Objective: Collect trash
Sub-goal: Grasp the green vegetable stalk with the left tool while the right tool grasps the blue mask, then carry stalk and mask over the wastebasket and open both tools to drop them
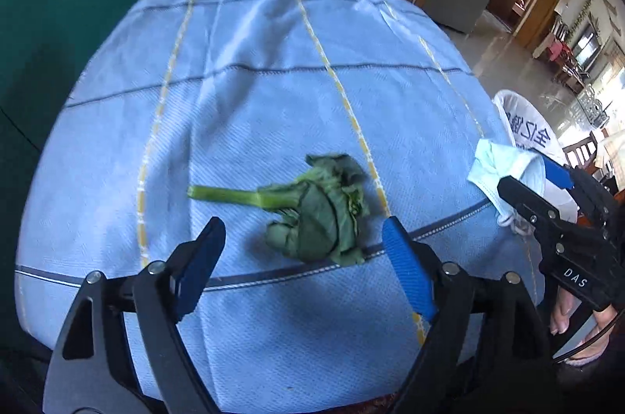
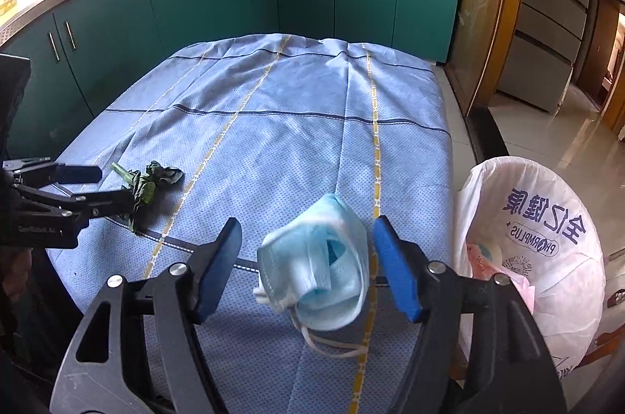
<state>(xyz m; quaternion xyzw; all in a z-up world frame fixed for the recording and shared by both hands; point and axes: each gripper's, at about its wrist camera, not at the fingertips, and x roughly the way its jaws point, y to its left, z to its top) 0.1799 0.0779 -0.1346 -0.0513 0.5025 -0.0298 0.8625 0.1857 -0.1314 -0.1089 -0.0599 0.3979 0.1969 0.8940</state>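
The right hand-held gripper stands open around the face mask, pads not touching it; the left hand-held gripper gapes over the wilted greens. The mask (beside the bin bag) could slip off the surface.

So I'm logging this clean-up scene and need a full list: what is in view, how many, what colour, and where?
leafy vegetable scrap: one, green, on the cloth between the left fingers, untouched
face mask: one, pale blue, crumpled, near the table's right edge
tablecloth: one, blue with yellow stripes, over the table
trash bag: one, white with printing, in a bin right of the table
cabinets: teal, behind the table
left gripper: black, blue pads, open
right gripper: same, open around the mask
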